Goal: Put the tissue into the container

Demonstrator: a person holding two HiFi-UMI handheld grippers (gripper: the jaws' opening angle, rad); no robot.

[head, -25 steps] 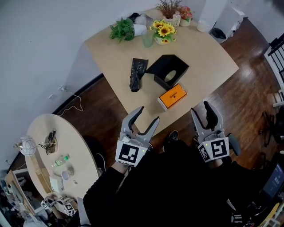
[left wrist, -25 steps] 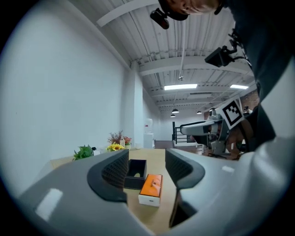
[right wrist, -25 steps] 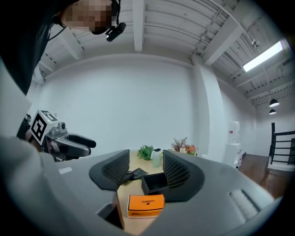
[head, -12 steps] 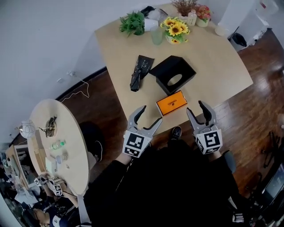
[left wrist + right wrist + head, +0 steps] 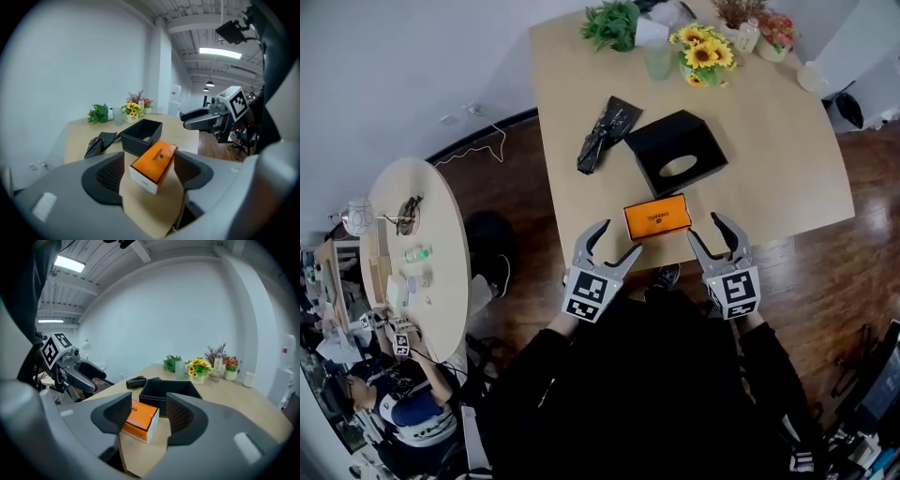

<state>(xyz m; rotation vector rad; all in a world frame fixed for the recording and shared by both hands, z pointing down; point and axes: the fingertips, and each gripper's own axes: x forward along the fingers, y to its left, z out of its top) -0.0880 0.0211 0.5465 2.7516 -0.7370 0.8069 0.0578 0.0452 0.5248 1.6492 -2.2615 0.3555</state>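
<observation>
An orange tissue box (image 5: 657, 217) lies near the front edge of the light wooden table (image 5: 787, 178). Just behind it stands an open black container (image 5: 678, 152). My left gripper (image 5: 617, 240) hovers at the table's edge, left of the box, open and empty. My right gripper (image 5: 706, 228) hovers to the box's right, also open and empty. In the left gripper view the tissue box (image 5: 154, 161) sits just beyond the jaws, with the container (image 5: 142, 136) behind it. The right gripper view shows the tissue box (image 5: 140, 420) ahead and slightly left, in front of the container (image 5: 166, 392).
A crumpled black bag (image 5: 605, 134) lies left of the container. A green plant (image 5: 612, 21), a cup (image 5: 657, 60) and sunflowers (image 5: 701, 53) line the far edge. A round side table (image 5: 417, 253) with small items stands at the left, over dark wood floor.
Both grippers have come forward to the table's front edge and now flank the orange box. The head view has shifted, so the table sits closer and more central.
</observation>
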